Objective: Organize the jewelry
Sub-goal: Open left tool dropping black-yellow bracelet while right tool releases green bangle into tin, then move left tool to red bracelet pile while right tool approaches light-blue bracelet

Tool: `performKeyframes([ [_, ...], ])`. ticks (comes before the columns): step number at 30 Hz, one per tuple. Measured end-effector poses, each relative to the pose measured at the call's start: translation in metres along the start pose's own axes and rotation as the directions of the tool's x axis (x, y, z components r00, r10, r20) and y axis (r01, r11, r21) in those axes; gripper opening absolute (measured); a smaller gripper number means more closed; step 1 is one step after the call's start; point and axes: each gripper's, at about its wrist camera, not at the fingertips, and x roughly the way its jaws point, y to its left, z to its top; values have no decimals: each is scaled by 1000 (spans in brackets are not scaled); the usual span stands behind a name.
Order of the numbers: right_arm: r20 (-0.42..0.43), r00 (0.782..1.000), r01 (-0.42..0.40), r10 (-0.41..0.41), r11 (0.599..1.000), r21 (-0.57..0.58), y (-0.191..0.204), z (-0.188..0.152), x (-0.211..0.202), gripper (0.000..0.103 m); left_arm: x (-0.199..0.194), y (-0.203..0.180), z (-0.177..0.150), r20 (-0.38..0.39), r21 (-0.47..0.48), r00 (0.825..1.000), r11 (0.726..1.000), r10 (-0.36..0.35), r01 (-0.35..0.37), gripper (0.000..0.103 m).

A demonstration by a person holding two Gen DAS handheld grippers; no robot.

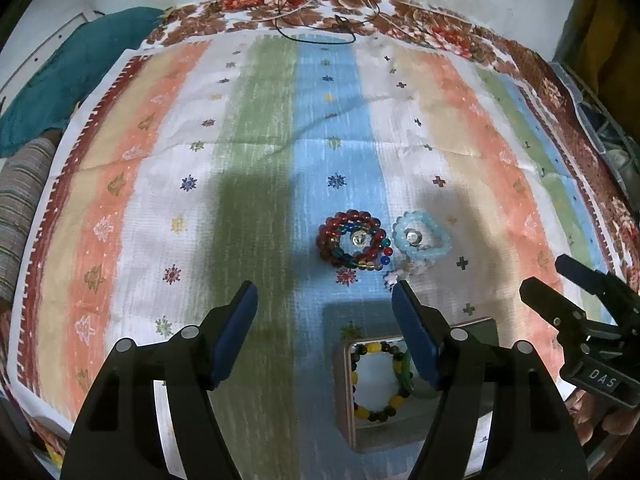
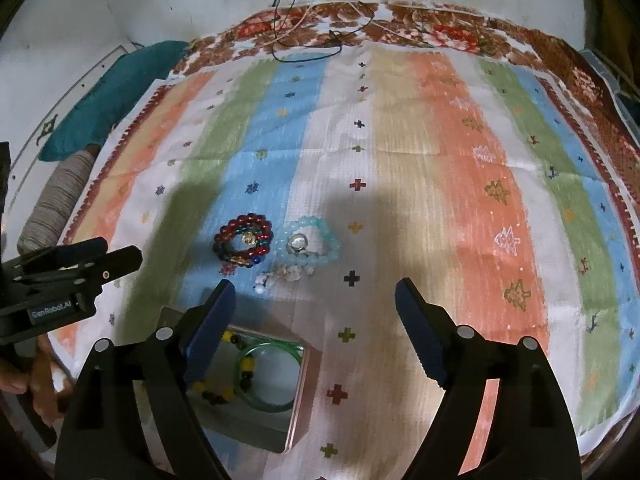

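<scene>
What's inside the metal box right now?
The box holds a green bangle and a yellow-and-dark beaded bracelet. The right gripper's finger hides part of the bracelet.

Striped cloth (image 2: 400,168) spread over desk. Two coiled bead bracelets side by side mid-cloth: multi-strand bracelet (image 1: 353,239) left, single-strand bracelet (image 1: 421,237) right, close together. Small bead cluster (image 2: 280,274) just in front of them. Open box (image 2: 298,412) nearer still; beaded bracelet (image 1: 378,380) and bangle (image 2: 266,376) inside. Cords (image 1: 316,12) at far edge.
</scene>
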Motion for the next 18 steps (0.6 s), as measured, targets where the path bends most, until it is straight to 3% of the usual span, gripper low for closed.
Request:
performKeyframes([
  [18,-43,996,75,-77,995,-60,2,12,31,82,34,-5,18,-49,1,999,1000,19,-19,71],
])
